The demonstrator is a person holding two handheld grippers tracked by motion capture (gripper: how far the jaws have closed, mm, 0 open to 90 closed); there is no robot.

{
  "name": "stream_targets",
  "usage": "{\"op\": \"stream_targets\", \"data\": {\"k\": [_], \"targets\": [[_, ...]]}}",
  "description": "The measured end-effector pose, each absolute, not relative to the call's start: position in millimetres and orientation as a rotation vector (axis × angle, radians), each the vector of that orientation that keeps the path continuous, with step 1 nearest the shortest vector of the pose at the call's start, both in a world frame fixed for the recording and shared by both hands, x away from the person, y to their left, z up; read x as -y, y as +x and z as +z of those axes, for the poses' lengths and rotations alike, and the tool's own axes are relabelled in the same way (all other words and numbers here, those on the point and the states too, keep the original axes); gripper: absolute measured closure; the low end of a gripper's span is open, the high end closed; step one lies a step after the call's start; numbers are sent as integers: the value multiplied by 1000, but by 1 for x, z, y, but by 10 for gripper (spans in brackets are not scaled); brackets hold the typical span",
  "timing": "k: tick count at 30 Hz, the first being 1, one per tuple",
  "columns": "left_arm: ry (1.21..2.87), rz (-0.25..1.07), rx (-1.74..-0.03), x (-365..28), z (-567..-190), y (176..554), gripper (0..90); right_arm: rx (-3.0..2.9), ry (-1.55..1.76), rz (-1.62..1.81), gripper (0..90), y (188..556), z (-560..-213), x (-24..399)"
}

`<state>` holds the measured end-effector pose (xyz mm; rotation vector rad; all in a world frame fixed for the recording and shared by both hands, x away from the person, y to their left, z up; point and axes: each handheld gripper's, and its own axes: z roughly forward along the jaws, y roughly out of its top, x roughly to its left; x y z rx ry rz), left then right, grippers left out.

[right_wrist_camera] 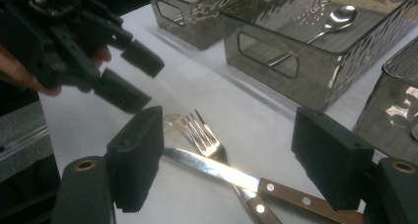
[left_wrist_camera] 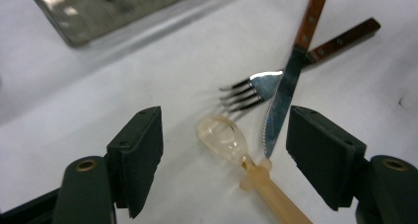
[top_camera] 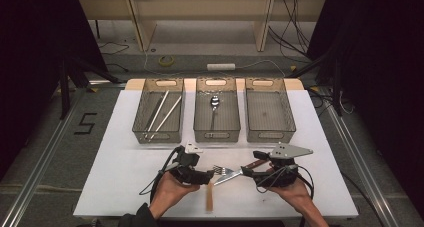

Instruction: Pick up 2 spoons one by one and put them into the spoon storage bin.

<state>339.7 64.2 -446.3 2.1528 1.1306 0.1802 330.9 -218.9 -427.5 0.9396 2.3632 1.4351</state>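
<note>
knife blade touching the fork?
Touching. Left gripper view: the knife blade lies across the fork at its neck, no gap; the right gripper view agrees.

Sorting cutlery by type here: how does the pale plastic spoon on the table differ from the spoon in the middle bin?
The plastic spoon is translucent, amber-tinted and thick-handled; the metal spoon is shiny and slim-handled. The plastic spoon lies loose on the white table, close beside the fork and knife; the metal spoon lies alone in the middle bin. Both lie flat.

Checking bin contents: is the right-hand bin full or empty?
Empty: the right-hand bin shows only its bare floor in the high view.
</note>
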Motion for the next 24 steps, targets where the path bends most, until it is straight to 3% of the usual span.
{"op": "stream_targets", "data": {"k": [15, 24], "targets": [[2272, 125, -1090, -47, -470, 331, 397, -2365, 934, 1434, 295, 330, -428, 219], [2318, 163, -1077, -42, -475, 330, 439, -2368, 934, 1429, 296, 330, -428, 219]]}}
